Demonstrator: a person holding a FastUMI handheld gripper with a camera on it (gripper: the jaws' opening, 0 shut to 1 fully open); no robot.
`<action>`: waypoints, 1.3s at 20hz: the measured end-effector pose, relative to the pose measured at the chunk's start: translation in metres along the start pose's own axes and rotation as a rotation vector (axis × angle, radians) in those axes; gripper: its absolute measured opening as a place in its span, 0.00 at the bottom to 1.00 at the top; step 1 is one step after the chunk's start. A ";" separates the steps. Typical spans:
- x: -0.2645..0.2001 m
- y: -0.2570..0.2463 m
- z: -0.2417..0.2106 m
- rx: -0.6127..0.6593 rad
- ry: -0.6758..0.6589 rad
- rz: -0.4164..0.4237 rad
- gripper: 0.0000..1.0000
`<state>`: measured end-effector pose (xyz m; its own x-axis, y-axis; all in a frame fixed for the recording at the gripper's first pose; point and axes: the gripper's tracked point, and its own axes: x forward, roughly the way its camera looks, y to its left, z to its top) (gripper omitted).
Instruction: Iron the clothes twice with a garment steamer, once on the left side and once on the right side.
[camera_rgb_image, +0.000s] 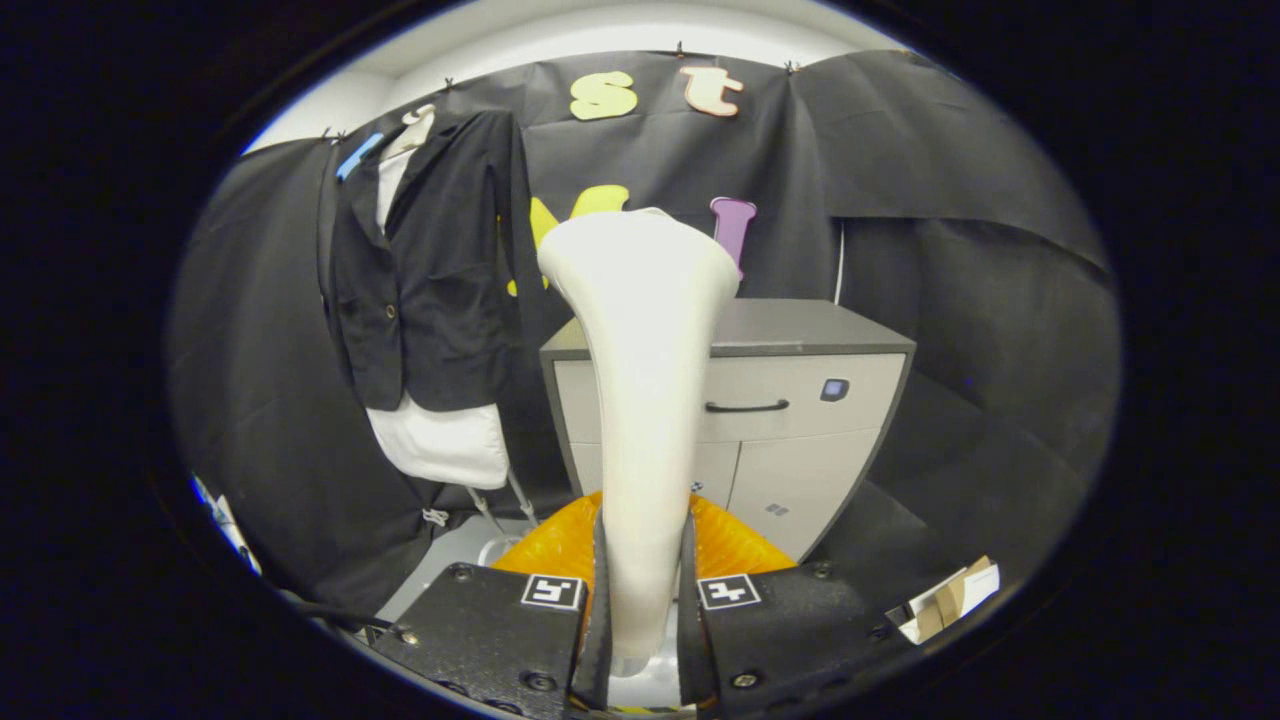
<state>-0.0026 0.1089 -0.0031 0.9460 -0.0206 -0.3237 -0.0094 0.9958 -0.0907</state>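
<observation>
The gripper (640, 600) is clamped on the white garment steamer (640, 400), which rises before the grey cabinet (800, 400), the black jacket (430, 270) hanging left of that cabinet

no readable text, only square black-and-white markers on the fingers (641, 600)
</observation>
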 end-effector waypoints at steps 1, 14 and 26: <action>-0.003 -0.008 0.000 0.007 -0.001 0.004 0.29; -0.024 -0.057 -0.015 -0.006 0.018 0.077 0.29; 0.000 -0.055 -0.029 -0.031 0.069 0.093 0.29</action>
<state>-0.0115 0.0515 -0.0254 0.9160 0.0644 -0.3959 -0.1070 0.9905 -0.0865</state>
